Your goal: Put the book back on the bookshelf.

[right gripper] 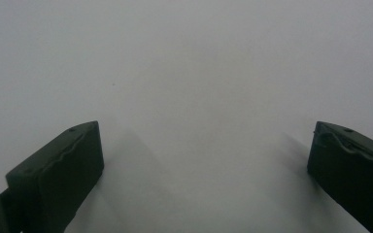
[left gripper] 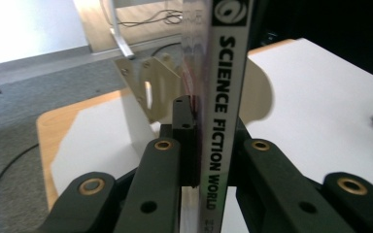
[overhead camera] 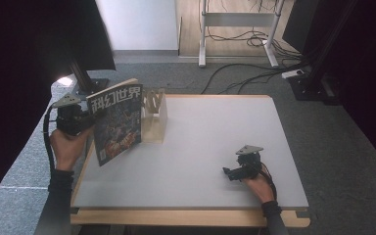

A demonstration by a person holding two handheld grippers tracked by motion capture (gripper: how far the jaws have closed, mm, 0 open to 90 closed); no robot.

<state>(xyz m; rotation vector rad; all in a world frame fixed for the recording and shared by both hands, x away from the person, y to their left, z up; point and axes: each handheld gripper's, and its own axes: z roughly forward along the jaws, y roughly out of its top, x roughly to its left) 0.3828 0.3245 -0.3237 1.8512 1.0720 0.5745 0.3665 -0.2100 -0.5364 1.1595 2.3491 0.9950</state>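
Magazine held upright beside the wooden rack, left hand nearest

Magazine [overhead camera: 116,122] stands on edge at the table's [overhead camera: 215,142] left side, clamped at its spine edge by the left gripper [overhead camera: 85,122], whose jaws are closed tight on it. In the left gripper view the spine, reading "Science Fiction World", runs straight up between the two black jaws [left gripper: 223,97], so the long axis is vertical and the cover faces the person. Just past it, toward the far left corner of the table, sits the wooden rack [overhead camera: 154,117], its slotted dividers [left gripper: 148,90] showing right behind the magazine. The likely next move is to slide the magazine edge-first into a slot, which would need its plane lined up with the dividers. Well apart, on the near right, the right gripper [overhead camera: 230,172] rests low over bare tabletop, jaws spread wide and holding nothing
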